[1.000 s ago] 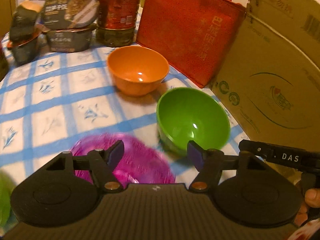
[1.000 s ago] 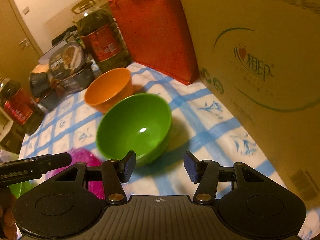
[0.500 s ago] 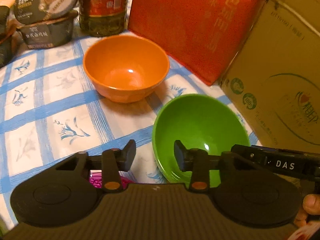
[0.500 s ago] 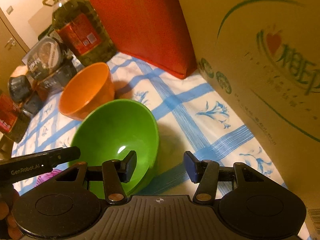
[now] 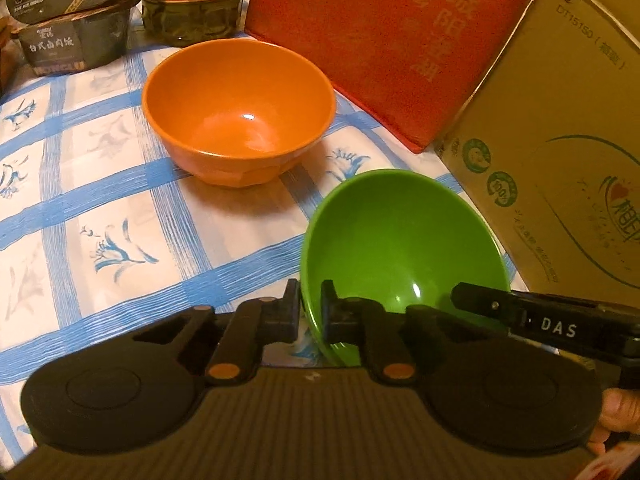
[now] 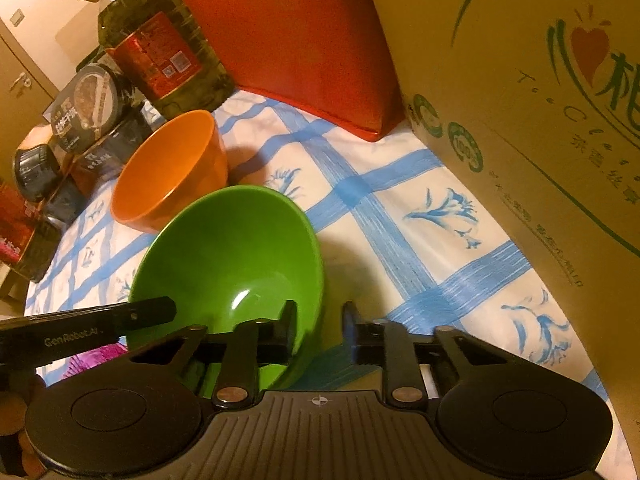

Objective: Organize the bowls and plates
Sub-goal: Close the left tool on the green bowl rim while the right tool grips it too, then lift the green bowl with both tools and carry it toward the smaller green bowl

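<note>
Because green bowl (image 5: 404,256) sits near right on counter (image 5: 120,216), tilted, left gripper (image 5: 310,314) pinches its near-left rim with fingers closed; right gripper (image 6: 320,330) straddles opposite rim, fingers parted, not clamped (likely steadying). Orange bowl (image 5: 240,108) just beyond, probable stacking target.

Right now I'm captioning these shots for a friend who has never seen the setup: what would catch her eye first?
The green bowl up front, its near rim pinched by the left gripper, with the right gripper straddling its other edge, jaws apart. Behind it an orange bowl stands on the blue-checked tablecloth. A red bag and cardboard box wall the far right side.
</note>
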The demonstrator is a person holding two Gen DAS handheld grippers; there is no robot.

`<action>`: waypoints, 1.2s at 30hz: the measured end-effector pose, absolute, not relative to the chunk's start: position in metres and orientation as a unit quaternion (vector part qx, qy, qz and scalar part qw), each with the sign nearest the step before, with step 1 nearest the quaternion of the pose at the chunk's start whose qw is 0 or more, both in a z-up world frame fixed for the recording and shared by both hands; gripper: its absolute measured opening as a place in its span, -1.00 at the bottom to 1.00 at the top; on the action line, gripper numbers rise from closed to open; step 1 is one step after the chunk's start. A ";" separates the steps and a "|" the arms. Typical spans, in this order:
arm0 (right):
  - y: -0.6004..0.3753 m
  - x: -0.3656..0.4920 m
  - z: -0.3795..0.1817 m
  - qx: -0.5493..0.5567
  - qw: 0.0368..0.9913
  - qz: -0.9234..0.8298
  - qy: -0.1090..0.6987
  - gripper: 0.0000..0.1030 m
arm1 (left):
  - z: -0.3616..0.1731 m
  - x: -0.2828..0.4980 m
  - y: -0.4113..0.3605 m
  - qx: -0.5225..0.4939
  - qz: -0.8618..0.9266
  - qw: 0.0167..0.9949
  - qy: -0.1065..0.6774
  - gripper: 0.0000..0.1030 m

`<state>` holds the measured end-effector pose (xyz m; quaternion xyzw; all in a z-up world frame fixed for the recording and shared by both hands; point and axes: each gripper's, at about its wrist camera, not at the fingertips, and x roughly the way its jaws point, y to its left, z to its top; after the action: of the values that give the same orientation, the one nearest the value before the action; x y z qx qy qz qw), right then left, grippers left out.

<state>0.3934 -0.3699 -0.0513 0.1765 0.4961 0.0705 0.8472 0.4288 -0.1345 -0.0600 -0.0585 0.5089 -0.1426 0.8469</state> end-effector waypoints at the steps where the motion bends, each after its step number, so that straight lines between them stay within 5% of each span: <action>1: -0.368 0.394 -0.050 0.175 0.847 0.070 0.496 -0.71 | -0.059 0.428 -0.135 -0.057 -0.141 0.847 0.509 -0.83; 15: -0.383 0.349 -0.018 0.161 0.859 0.057 0.482 -0.79 | -0.025 0.379 -0.150 -0.071 -0.159 0.846 0.505 -0.84; 36: -0.368 0.156 0.023 0.173 0.855 0.070 0.483 -0.79 | 0.021 0.180 -0.129 -0.095 -0.151 0.859 0.479 -0.83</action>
<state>0.1564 -0.3681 0.0231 0.1728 0.4833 0.0703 0.8553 0.1799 -0.1285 0.0209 -0.0947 0.4791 -0.1512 0.8595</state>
